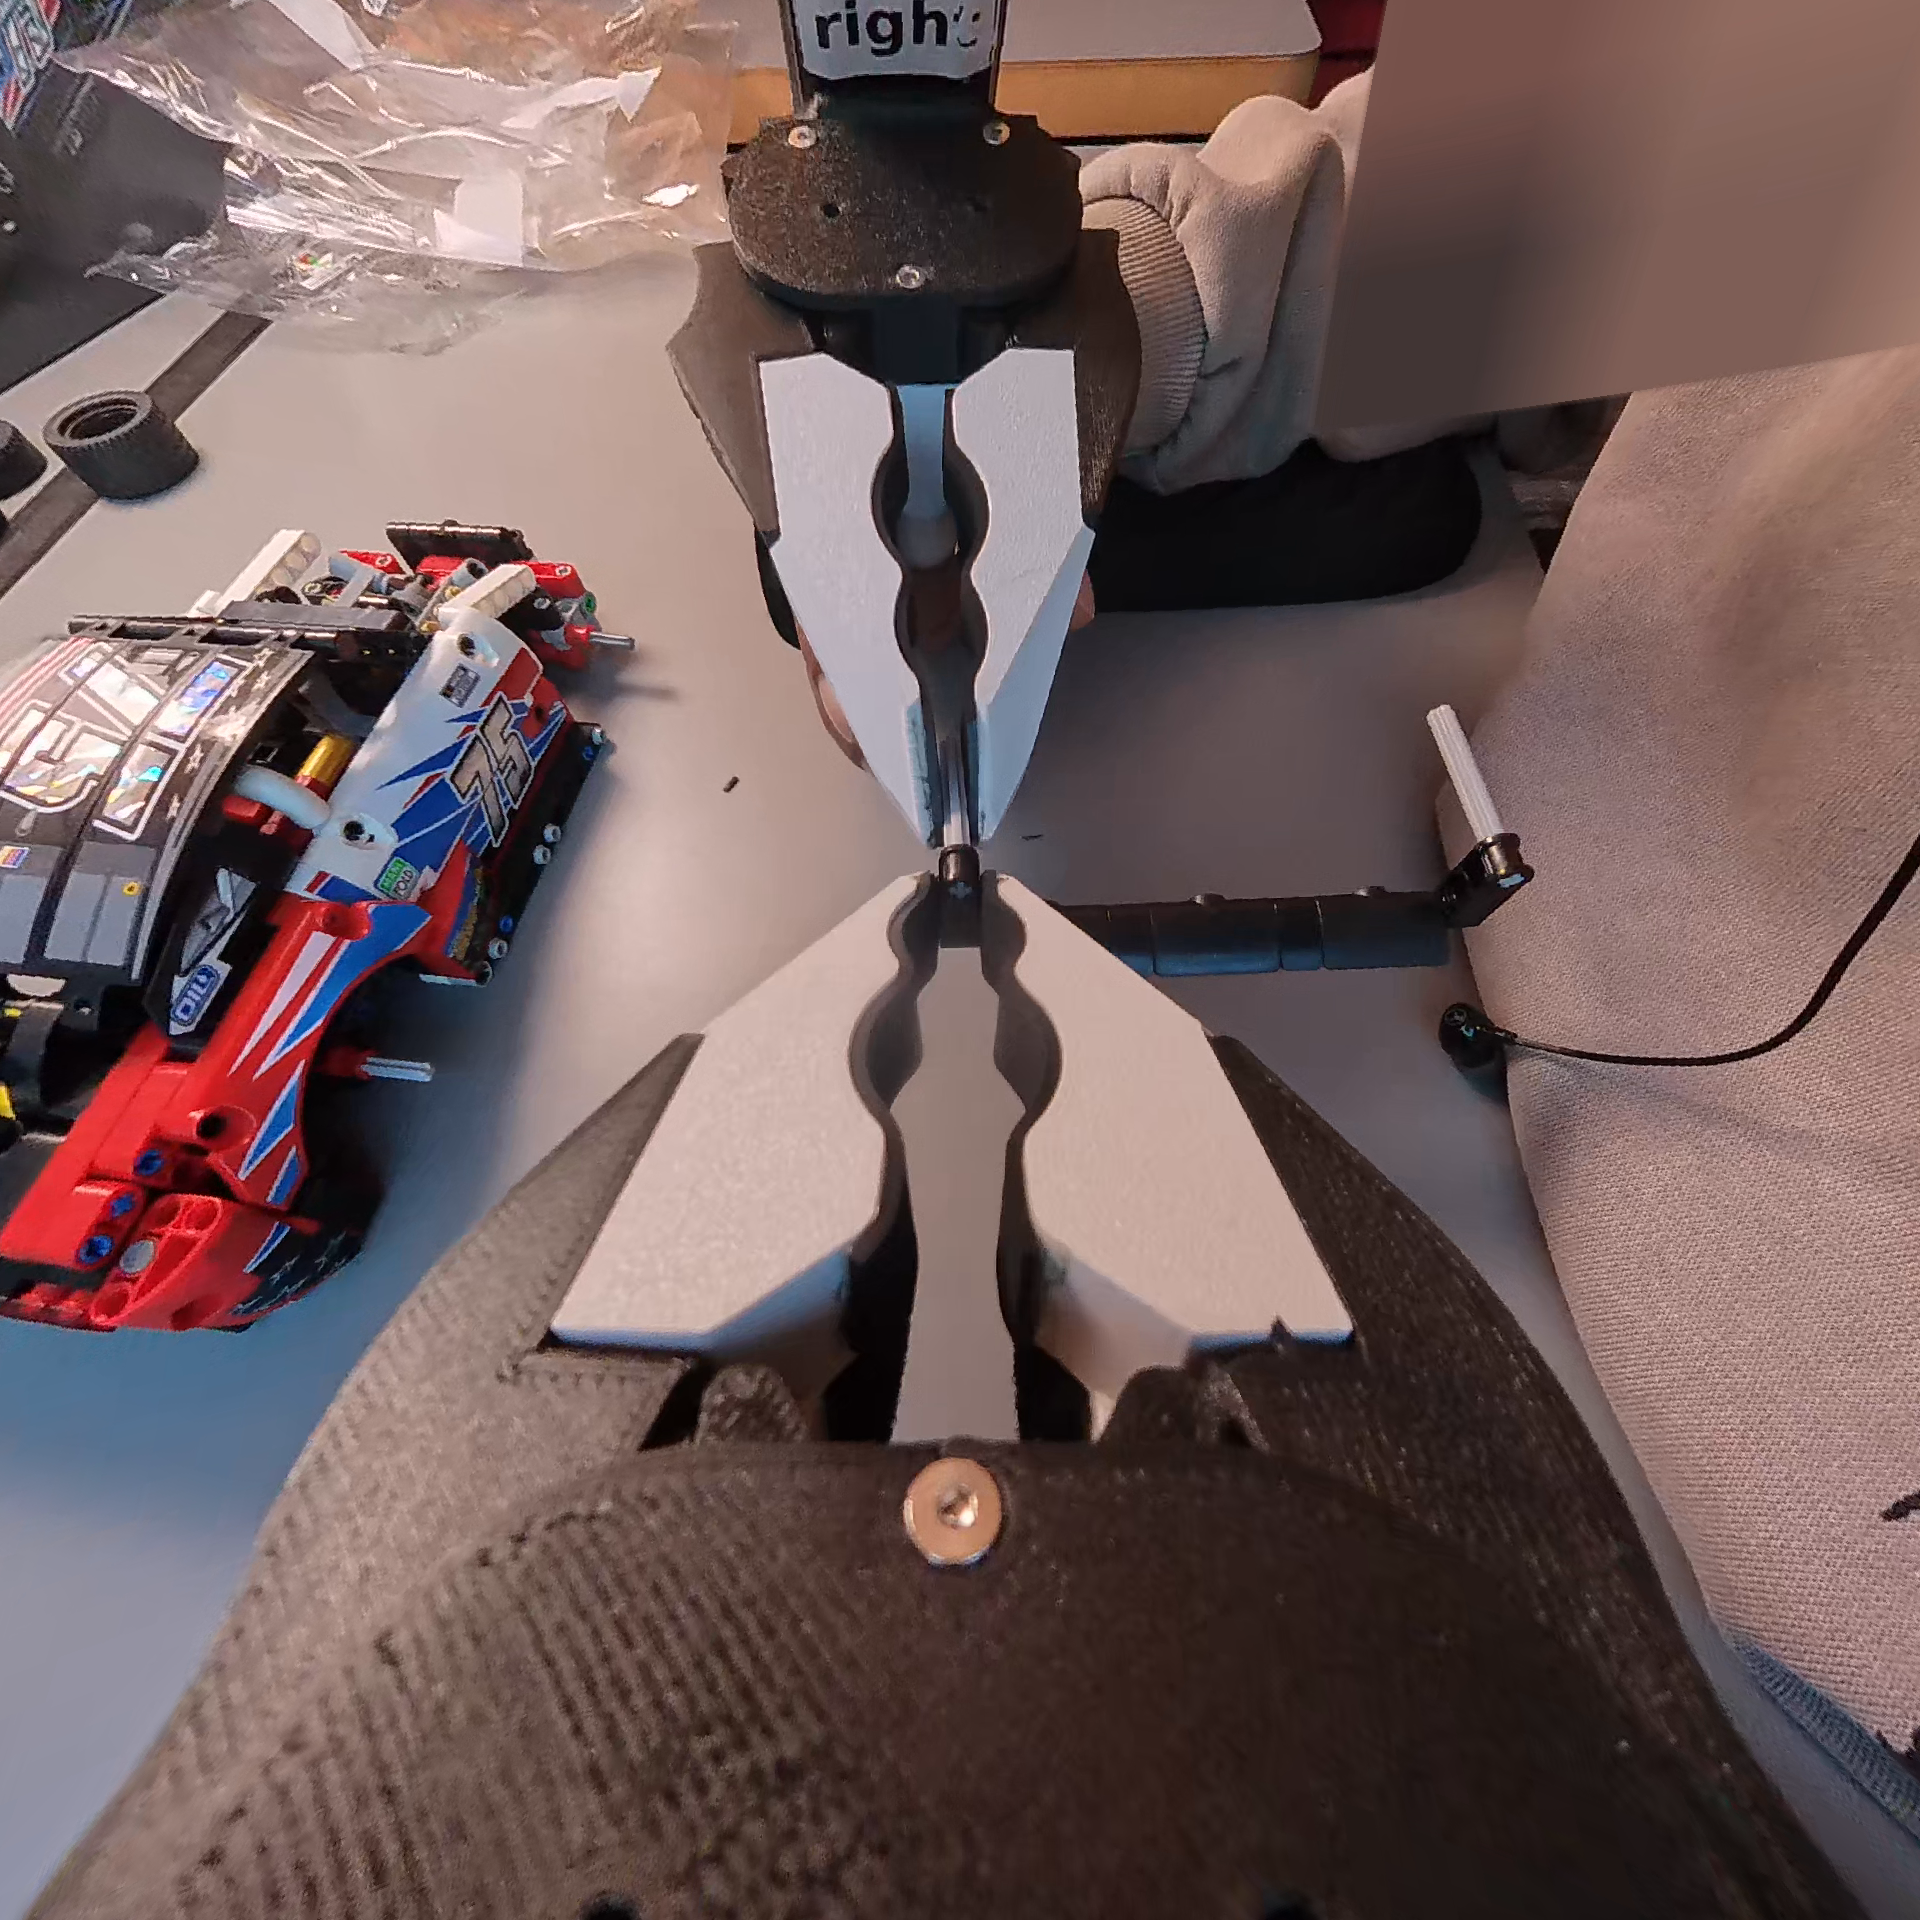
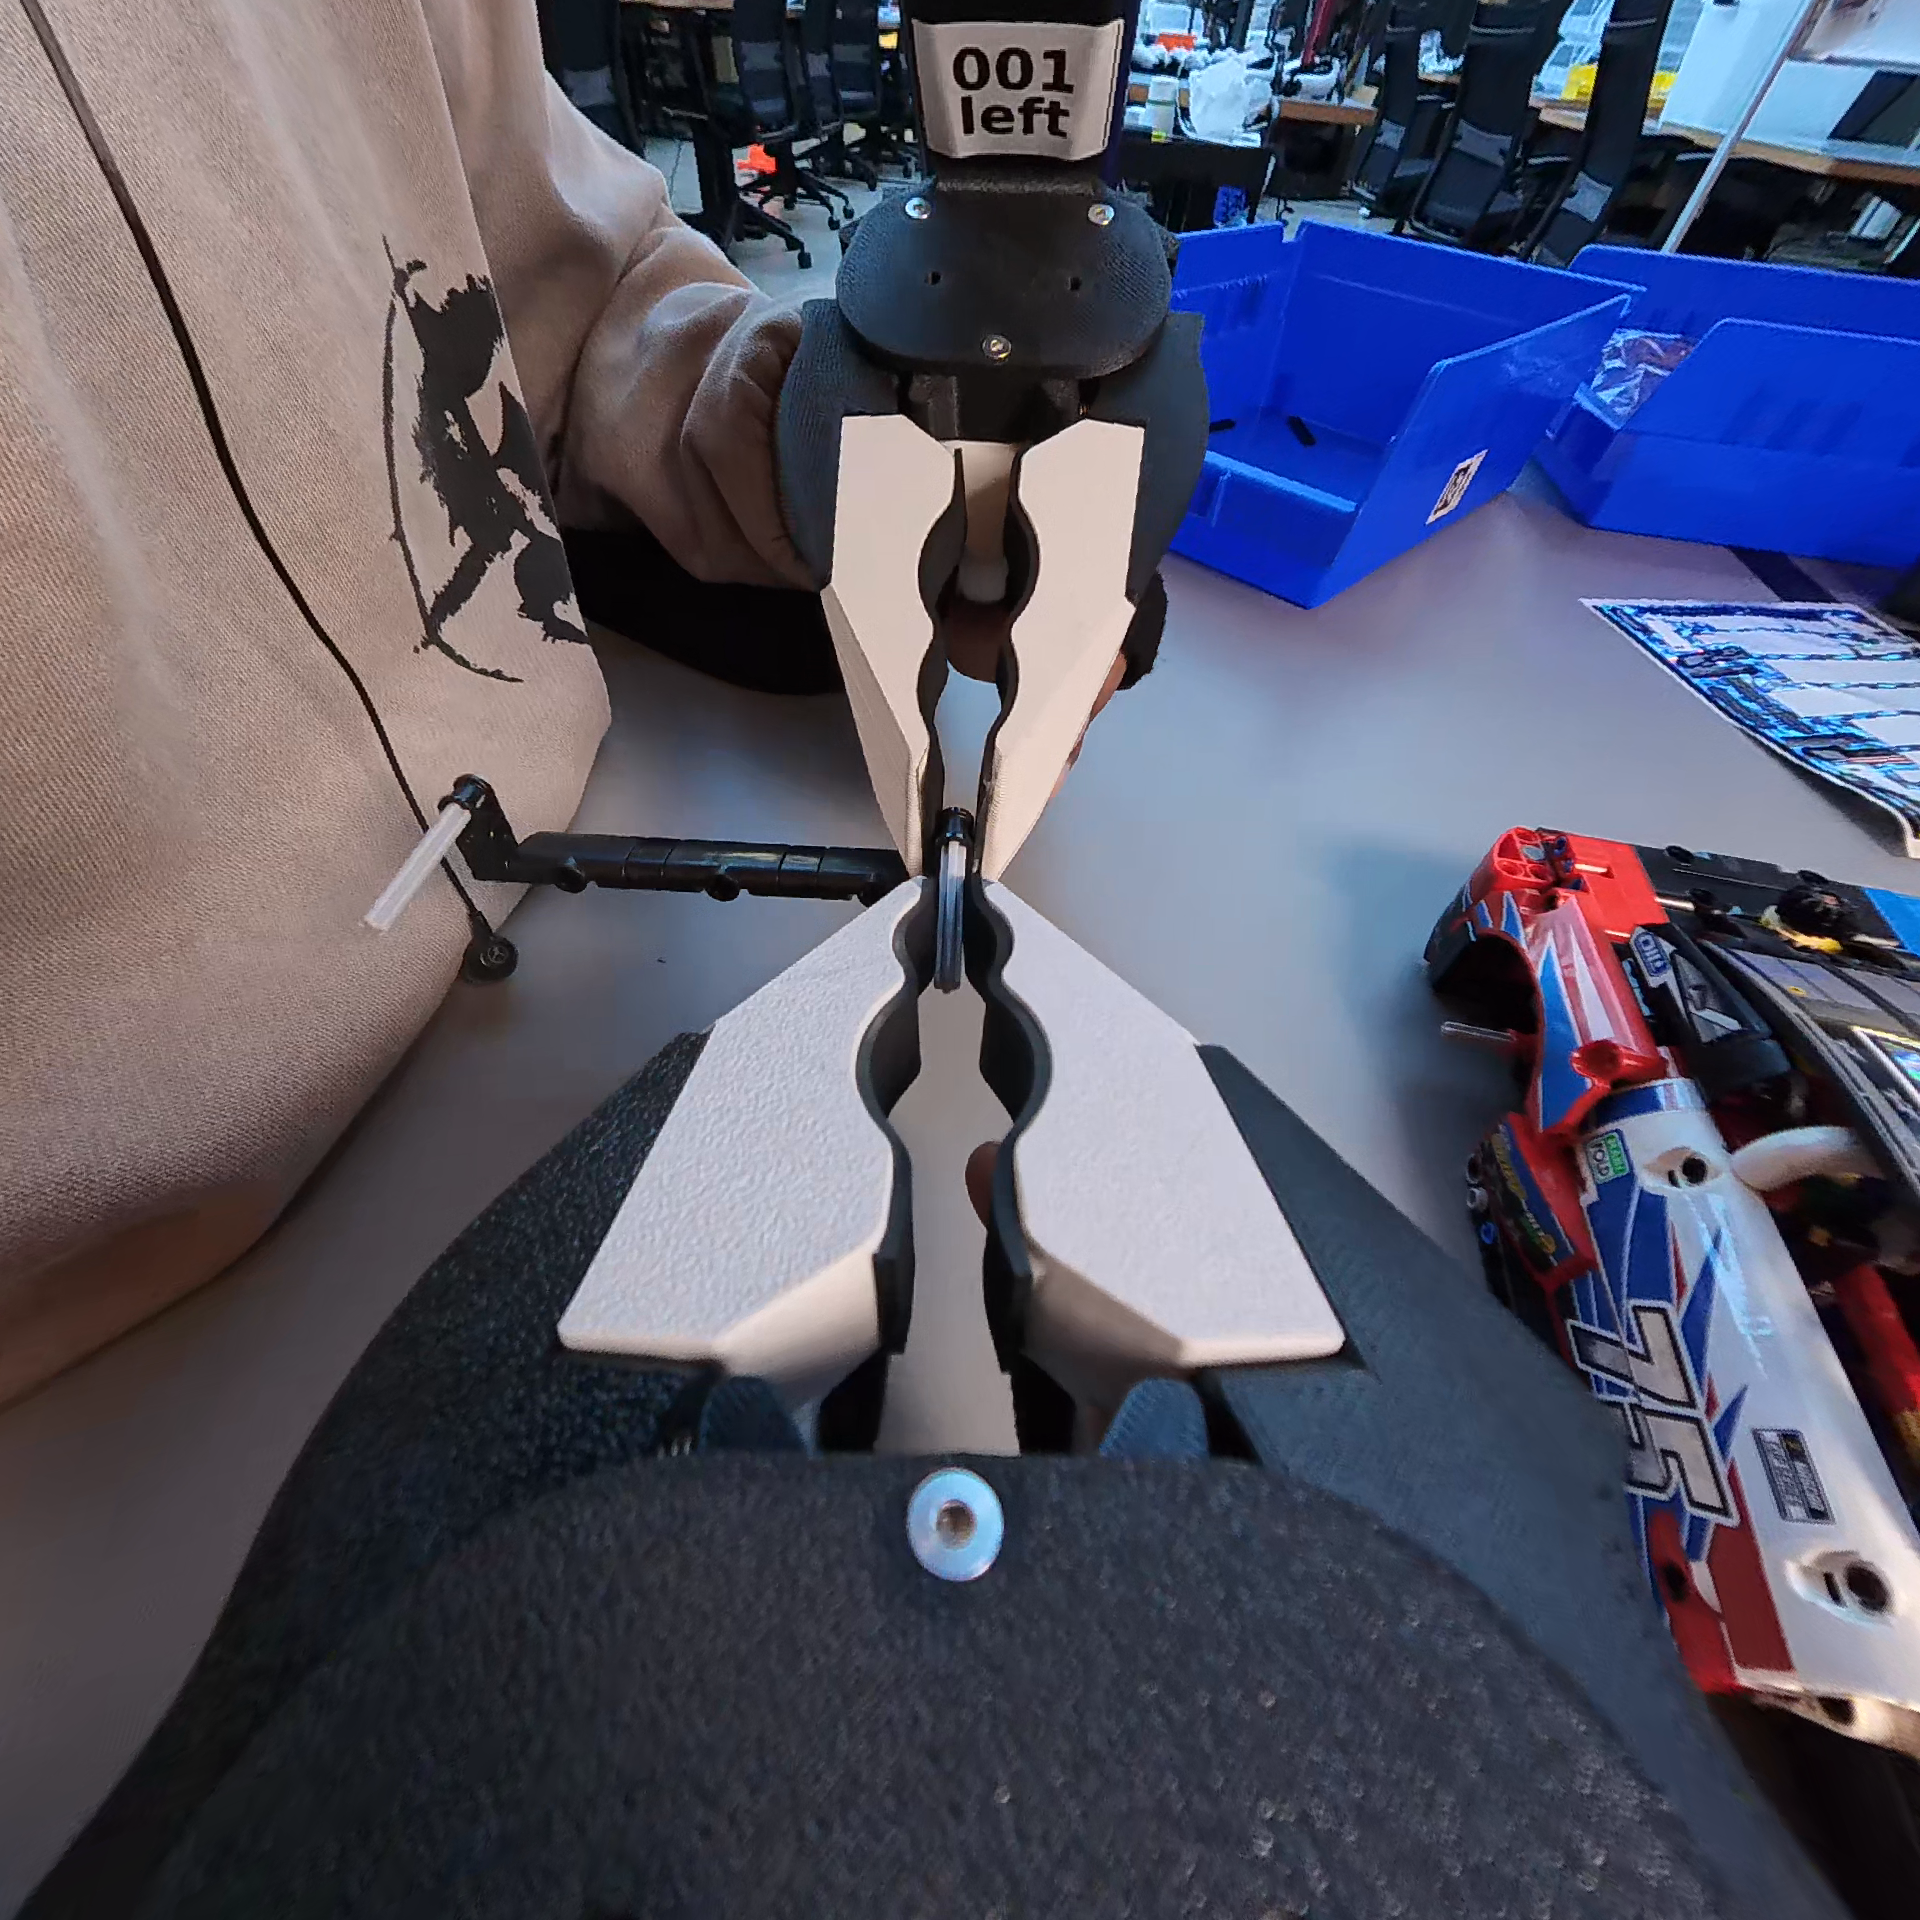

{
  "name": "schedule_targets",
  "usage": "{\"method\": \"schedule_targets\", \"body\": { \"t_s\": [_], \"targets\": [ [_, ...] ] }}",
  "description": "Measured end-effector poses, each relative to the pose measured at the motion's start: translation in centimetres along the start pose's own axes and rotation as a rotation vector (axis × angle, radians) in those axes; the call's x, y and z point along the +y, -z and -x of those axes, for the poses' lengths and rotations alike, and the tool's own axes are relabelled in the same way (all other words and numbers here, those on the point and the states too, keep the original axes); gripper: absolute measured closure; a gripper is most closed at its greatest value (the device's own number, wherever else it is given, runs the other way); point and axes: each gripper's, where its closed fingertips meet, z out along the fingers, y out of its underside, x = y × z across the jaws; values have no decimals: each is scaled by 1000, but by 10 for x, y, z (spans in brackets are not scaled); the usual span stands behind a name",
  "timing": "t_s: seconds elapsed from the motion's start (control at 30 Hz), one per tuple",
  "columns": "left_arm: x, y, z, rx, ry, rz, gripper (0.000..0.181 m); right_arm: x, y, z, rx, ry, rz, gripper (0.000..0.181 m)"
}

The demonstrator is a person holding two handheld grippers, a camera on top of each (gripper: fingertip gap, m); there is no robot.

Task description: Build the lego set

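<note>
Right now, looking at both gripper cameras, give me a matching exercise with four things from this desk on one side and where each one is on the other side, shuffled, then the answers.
Things:
1. red race car
2. black tyre
3. blue bins
4. small black peg

Places:
A. pinched at the left gripper's tips
B. far side of the desk in the right wrist view
C. lying on the desk beside the grippers
D. near the plastic bags, beyond the car

Pairs: 1-C, 2-D, 3-B, 4-A
</note>
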Motion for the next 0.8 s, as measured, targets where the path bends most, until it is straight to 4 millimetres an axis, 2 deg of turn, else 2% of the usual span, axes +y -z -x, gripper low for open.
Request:
{"method": "schedule_targets", "body": {
  "t_s": [0.17,0.27,0.33,0.43,0.63,0.73,0.8],
  "targets": [
    [3,0,3,5,7,-19,175,1,-1,-3,17,-21,-1,179],
    [13,3,20,-40,35,-40,176,3,4,-19,90,-60,-3,154],
    [27,6,33,-73,60,-7,176,-1,12,-32,143,-104,-40,149],
    [42,8,47,-112,103,55,176,0,20,-44,199,-125,-50,149],
    [62,9,63,-219,54,153,174,14,10,-36,193,-58,42,153],
    [65,9,66,-243,22,169,173,23,8,-37,210,-29,97,155],
    [62,12,68,-253,39,149,166,24,9,-40,232,-28,102,157]
  ]
}}
